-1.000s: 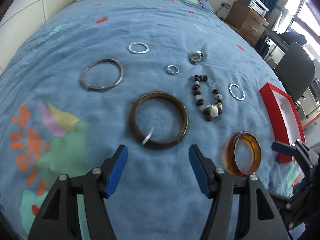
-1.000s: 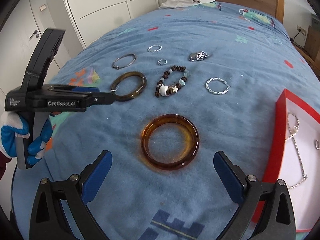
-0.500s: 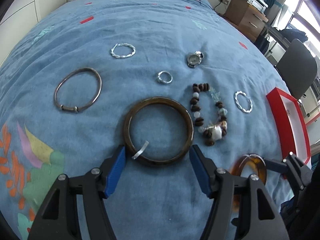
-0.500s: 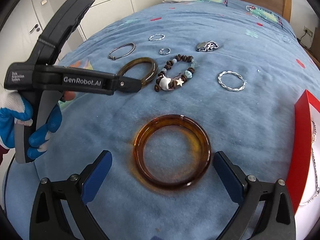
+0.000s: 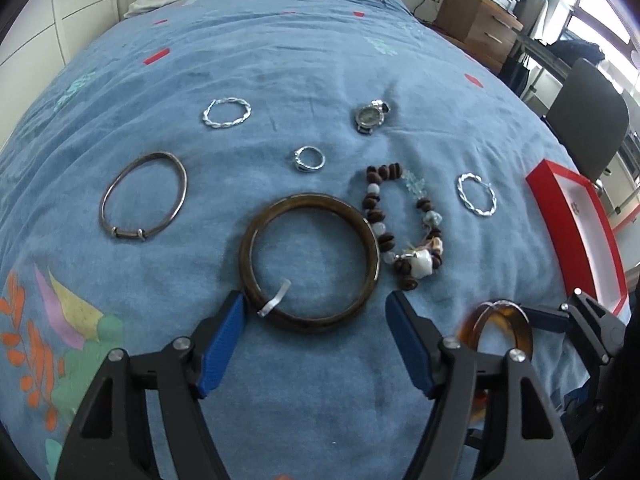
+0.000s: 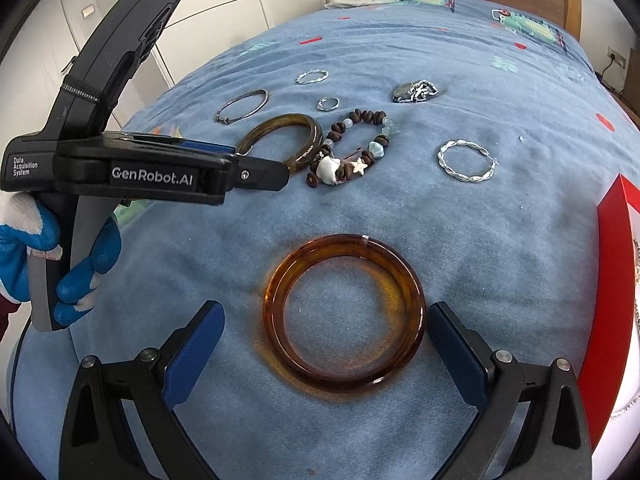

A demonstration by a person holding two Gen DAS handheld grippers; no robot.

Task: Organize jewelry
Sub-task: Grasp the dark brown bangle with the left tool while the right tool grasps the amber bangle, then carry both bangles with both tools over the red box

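Your left gripper [image 5: 314, 340] is spread wide and empty, its blue pads flanking the near rim of the dark brown bangle [image 5: 309, 263]. Your right gripper [image 6: 324, 344], equally wide and empty, brackets the amber bangle [image 6: 343, 312] lying on the blue bedspread [image 6: 500, 240], beside the red tray [image 6: 612, 280].

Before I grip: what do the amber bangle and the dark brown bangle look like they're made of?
Amber bangle: probably glossy translucent resin or plastic; the blue bedspread shows through its rim. Dark brown bangle: polished, nearly opaque, perhaps horn, stone or resin; a pale tag crosses it.
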